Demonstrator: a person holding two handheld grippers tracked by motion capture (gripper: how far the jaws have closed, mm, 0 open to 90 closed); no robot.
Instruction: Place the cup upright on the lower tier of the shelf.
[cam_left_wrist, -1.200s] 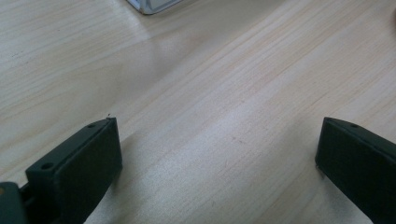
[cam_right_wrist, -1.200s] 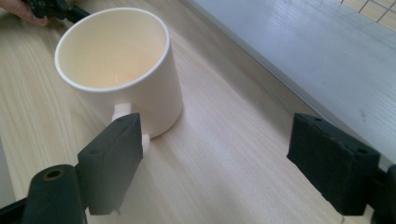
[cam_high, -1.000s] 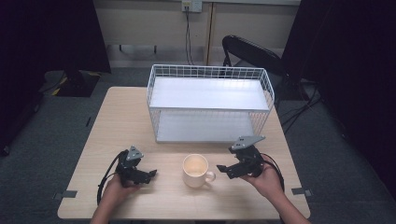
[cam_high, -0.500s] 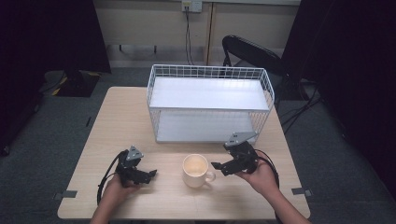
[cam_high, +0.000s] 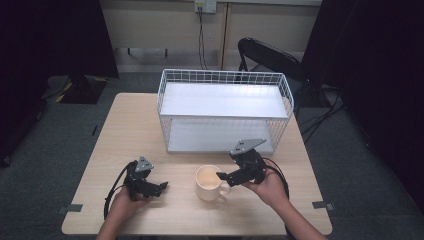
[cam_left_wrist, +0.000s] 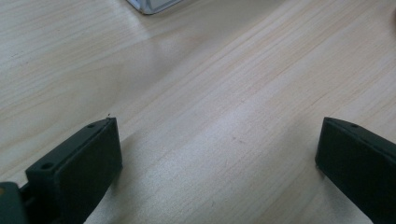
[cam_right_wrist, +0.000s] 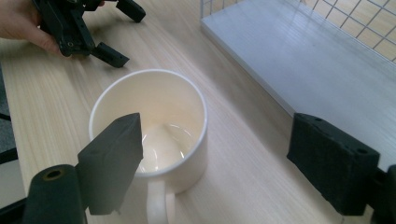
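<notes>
On the table, counted items: one table (cam_high: 150, 125), one mug (cam_high: 209, 183), one wire rack (cam_high: 225, 112), two grippers, two hands.
Mug: a single cream mug, upright and empty, standing on bare wood near the table's front edge, in front of the wire rack and between the two grippers; its handle (cam_right_wrist: 159, 205) points toward the person.
Wire rack: one white two-shelf rack at the far middle of the table, apart from the mug.
Left gripper (cam_high: 161, 187): jaws spread wide with bare wood between them; it sits low over the table to the left of the mug, well apart from it.
Left hand (cam_high: 122, 202): enters from the bottom edge, wrapped around the gripper body, jaws pointing right toward the mug.
Right gripper (cam_high: 220, 176): jaws spread wide, holding nothing; in the right gripper view one jaw hangs over the mug's rim above its handle and the other stands clear on the rack side.
Right hand (cam_high: 270, 187): enters from the lower right, gripper angled left and down onto the mug.
</notes>
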